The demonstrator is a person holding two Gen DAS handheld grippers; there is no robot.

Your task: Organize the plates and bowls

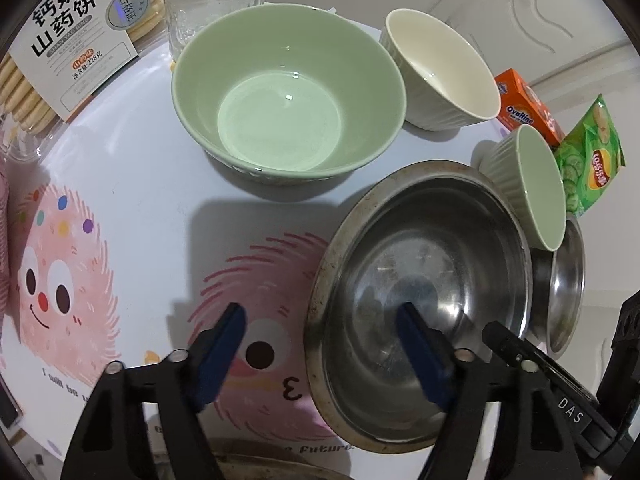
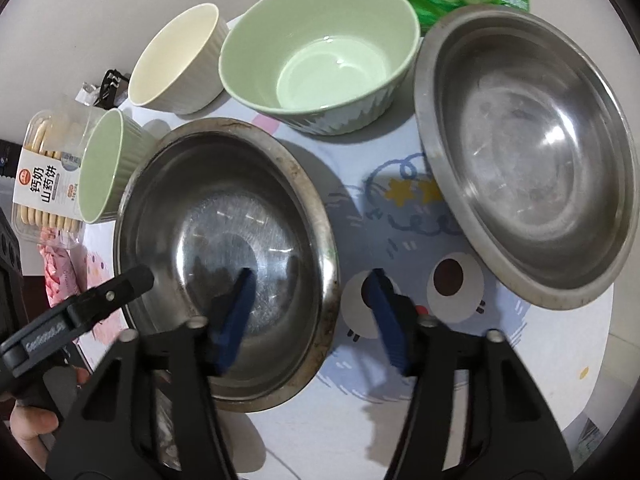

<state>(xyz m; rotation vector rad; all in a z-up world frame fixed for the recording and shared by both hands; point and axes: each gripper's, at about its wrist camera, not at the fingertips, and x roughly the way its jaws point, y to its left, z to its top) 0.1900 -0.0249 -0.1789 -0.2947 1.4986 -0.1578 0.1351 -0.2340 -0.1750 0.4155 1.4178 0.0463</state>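
Observation:
A steel bowl (image 1: 420,304) (image 2: 228,264) sits on the table mat. My left gripper (image 1: 320,332) is open and straddles its left rim, one finger inside, one outside. My right gripper (image 2: 312,300) is open and straddles its right rim the same way. Neither touches it clearly. A large green bowl (image 1: 288,96) (image 2: 320,56), a cream bowl (image 1: 440,72) (image 2: 176,60) and a small green bowl (image 1: 528,188) (image 2: 108,168) stand behind. The small green bowl is tilted and leans on the steel bowl's rim. A second steel bowl (image 2: 528,152) (image 1: 564,280) lies at the right.
A biscuit box (image 1: 68,40) (image 2: 44,184) and a clear glass (image 1: 212,0) stand at the back left. An orange Ovaltine box (image 1: 524,108) and a green crisp bag (image 1: 588,160) lie at the back right. The cartoon mat (image 1: 120,240) covers the table.

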